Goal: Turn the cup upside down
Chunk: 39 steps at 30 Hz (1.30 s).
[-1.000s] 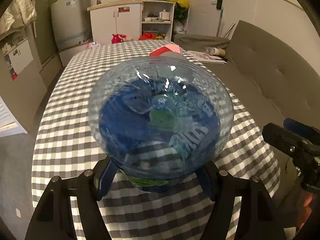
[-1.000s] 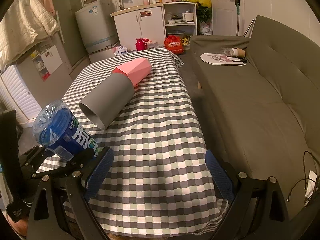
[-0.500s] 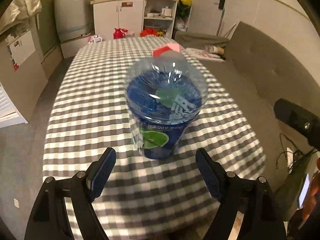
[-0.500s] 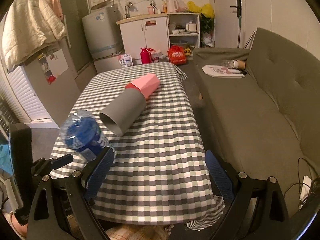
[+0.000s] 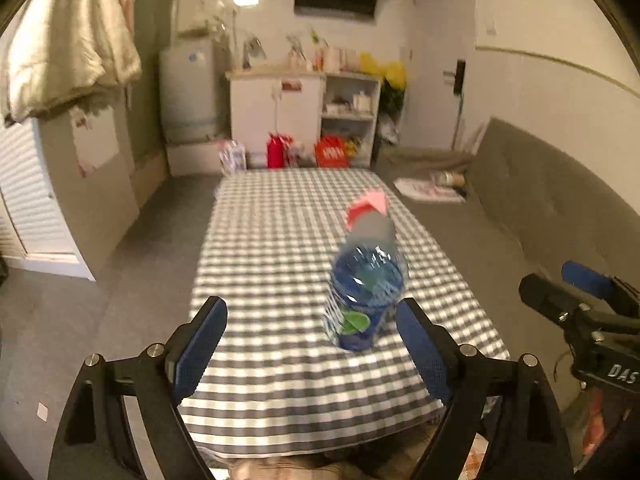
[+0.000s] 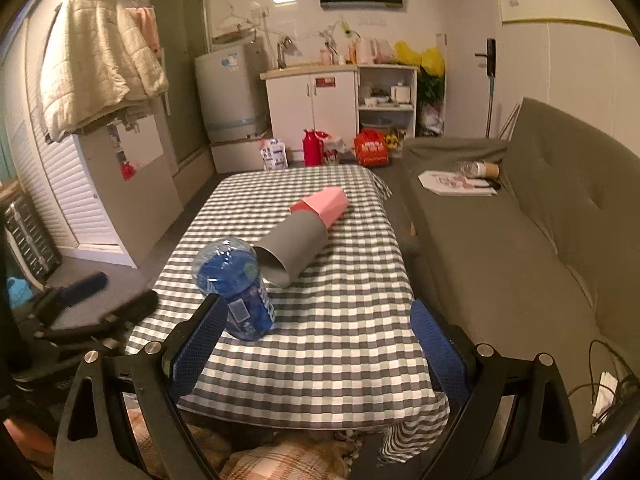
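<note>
A clear blue plastic cup [image 5: 366, 296] with a green and white label stands on the checked tablecloth, its domed closed end upward; in the right wrist view the cup [image 6: 236, 288] leans slightly. My left gripper [image 5: 310, 312] is open, held back from the table's near edge, and the cup sits just inside its right finger without touching it. My right gripper [image 6: 316, 308] is open and holds nothing, with the cup beside its left fingertip. Each gripper shows at the edge of the other's view.
A grey tube with a pink end [image 6: 304, 236] lies on its side right behind the cup. The table [image 6: 340, 340] is narrow, with a grey sofa [image 6: 520, 240] along its right side. Cabinets and red containers stand on the floor beyond.
The left gripper let go of the cup, which now stands on the table, and drew back and up. The right gripper also pulled back a little.
</note>
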Each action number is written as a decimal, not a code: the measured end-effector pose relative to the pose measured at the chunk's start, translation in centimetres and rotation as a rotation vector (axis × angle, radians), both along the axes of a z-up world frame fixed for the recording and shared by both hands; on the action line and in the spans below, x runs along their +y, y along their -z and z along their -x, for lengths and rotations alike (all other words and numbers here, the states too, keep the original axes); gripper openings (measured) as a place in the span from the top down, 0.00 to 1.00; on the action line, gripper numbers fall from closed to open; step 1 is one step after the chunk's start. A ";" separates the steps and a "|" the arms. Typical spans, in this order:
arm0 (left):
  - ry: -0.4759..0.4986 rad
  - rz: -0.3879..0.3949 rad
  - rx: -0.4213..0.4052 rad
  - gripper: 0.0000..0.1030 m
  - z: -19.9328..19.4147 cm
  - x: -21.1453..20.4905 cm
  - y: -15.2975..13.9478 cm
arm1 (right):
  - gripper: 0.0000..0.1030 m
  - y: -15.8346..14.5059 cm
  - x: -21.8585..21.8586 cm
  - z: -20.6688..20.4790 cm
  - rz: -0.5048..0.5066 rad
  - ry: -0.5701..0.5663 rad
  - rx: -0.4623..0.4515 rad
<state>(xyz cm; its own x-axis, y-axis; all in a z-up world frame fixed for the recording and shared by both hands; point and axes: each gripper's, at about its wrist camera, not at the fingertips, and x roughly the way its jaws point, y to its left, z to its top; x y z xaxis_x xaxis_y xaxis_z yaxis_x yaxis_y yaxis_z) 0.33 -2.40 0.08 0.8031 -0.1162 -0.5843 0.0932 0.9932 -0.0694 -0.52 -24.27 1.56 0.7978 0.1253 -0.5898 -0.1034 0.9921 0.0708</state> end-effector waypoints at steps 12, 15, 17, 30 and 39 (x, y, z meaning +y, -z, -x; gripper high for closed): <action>-0.088 0.102 -0.135 0.00 3.3 3.9 -0.7 | 0.00 0.3 1.0 1.2 0.009 -0.009 -0.102; -0.114 0.067 -0.117 0.00 3.3 4.0 0.0 | 0.00 1.1 1.3 1.1 0.013 -0.020 -0.092; -0.116 0.061 -0.100 0.00 3.3 4.0 0.4 | 0.00 1.4 1.7 1.2 0.017 -0.028 -0.091; -0.099 0.002 -0.106 0.00 4.3 3.3 1.1 | 0.00 1.1 2.8 1.9 0.035 -0.047 -0.121; -0.106 -0.013 -0.099 0.00 4.1 3.3 1.4 | 0.00 1.6 3.2 1.7 0.035 -0.053 -0.103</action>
<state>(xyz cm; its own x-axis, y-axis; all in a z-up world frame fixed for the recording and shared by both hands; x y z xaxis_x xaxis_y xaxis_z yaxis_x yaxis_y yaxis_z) -3.78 0.88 -1.31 0.8644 -0.0210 -0.5024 -0.0063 0.9986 -0.0526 -2.23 -21.08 -0.05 0.8472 0.1493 -0.5098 -0.1605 0.9868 0.0223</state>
